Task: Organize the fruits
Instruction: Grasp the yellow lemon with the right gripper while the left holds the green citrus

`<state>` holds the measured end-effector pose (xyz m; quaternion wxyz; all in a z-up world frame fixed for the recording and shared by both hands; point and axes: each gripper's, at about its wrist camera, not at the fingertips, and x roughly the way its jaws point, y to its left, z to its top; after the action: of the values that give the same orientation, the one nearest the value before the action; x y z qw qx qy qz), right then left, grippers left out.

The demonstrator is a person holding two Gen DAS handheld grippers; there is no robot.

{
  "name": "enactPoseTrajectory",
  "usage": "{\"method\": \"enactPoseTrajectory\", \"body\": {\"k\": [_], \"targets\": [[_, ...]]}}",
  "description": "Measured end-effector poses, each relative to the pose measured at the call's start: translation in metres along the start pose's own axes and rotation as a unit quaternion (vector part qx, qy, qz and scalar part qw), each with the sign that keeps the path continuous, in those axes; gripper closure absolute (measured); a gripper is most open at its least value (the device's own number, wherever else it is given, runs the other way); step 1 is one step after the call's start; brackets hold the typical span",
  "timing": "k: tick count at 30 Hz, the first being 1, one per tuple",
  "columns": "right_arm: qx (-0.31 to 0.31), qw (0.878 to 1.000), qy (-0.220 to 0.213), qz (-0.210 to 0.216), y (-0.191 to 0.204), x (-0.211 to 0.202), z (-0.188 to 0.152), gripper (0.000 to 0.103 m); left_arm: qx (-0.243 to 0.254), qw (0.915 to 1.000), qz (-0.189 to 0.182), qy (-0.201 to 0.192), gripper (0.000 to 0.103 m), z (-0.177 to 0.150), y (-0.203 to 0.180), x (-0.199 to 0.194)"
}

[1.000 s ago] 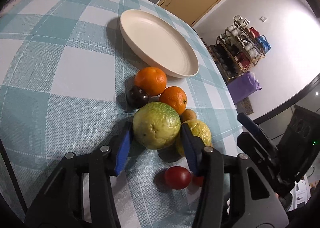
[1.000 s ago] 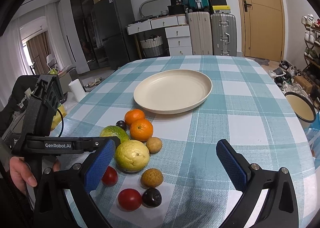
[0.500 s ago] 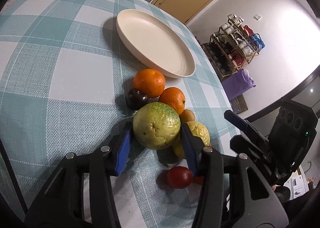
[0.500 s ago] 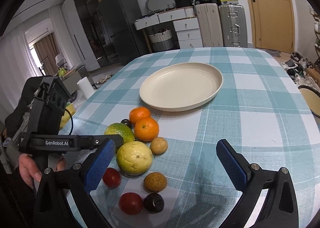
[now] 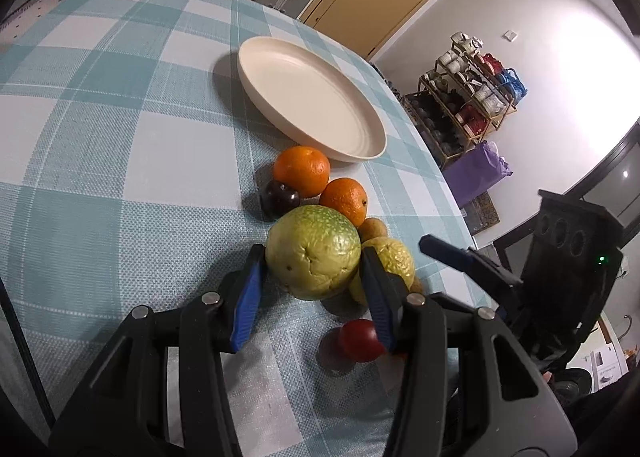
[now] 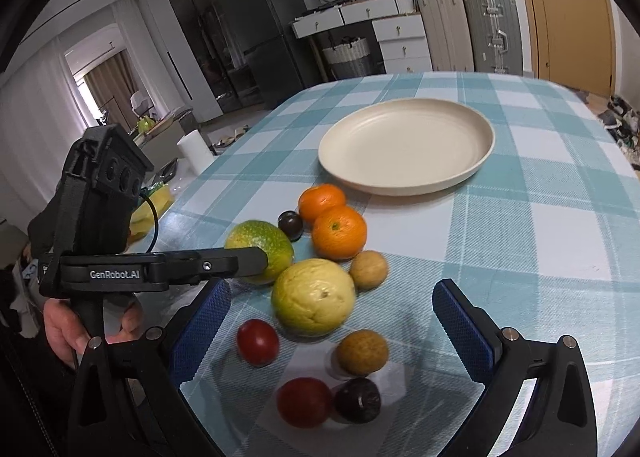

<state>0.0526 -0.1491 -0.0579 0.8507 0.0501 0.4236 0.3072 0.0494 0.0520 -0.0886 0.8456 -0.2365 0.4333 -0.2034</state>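
Observation:
My left gripper [image 5: 312, 255] is shut on a large green-yellow fruit [image 5: 316, 237], with a blue pad pressed to each side. The right wrist view shows that fruit [image 6: 260, 239] behind the left gripper's black finger [image 6: 240, 259]. My right gripper [image 6: 331, 289] stands wide open above the fruit pile, and a big yellow fruit [image 6: 314, 297] shows between its fingers without touching them. Two oranges [image 6: 322, 199] [image 6: 339, 233], a dark plum [image 6: 291, 221], two red tomatoes [image 6: 257, 341] [image 6: 304, 401] and small brown fruits [image 6: 369, 270] lie around. The cream plate [image 6: 400, 189] beyond holds nothing.
The checked tablecloth [image 6: 540, 217] runs right of the pile and around the plate. A white sheet [image 6: 392, 377] lies under the nearest fruits, beside a dark fruit [image 6: 357, 399]. A hand [image 6: 64, 325] holds the left gripper at the table's left edge. Suitcases and drawers stand behind.
The right gripper has dipped and come closer to the fruit pile, still wide open. The left gripper keeps the same hold on the green-yellow fruit.

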Motion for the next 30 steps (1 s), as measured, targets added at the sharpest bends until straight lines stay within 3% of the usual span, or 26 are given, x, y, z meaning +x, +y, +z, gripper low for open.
{"method": "enactPoseTrajectory", "body": {"k": [14,16,20,22,26,28,30], "targets": [[0.025,0.999,0.028,0.007,0.006,0.018,-0.002,0.002,0.006,0.9998,-0.001,-0.02,0.059,-0.004,0.0,-0.024],[0.034,0.999,0.031,0.013,0.004,0.02,-0.002,0.01,0.005,0.9998,-0.001,-0.021,0.059,-0.004,0.0,-0.026],[0.052,0.998,0.036,0.019,-0.001,0.023,-0.003,0.015,0.005,0.9998,0.001,-0.02,0.059,-0.006,-0.001,-0.026],[0.058,0.997,0.04,0.022,-0.004,0.026,-0.004,0.025,0.007,0.9998,0.001,-0.019,0.059,-0.006,-0.002,-0.027],[0.066,0.997,0.042,0.023,-0.008,0.027,-0.004,0.032,0.009,0.9998,0.001,-0.018,0.059,-0.007,-0.004,-0.026],[0.072,0.996,0.046,0.032,-0.01,0.028,-0.003,0.05,0.009,0.9998,0.002,-0.017,0.059,-0.007,-0.004,-0.027],[0.069,0.996,0.05,0.032,-0.008,0.029,-0.003,0.052,0.009,0.9998,0.002,-0.02,0.059,-0.007,-0.004,-0.027]]}}
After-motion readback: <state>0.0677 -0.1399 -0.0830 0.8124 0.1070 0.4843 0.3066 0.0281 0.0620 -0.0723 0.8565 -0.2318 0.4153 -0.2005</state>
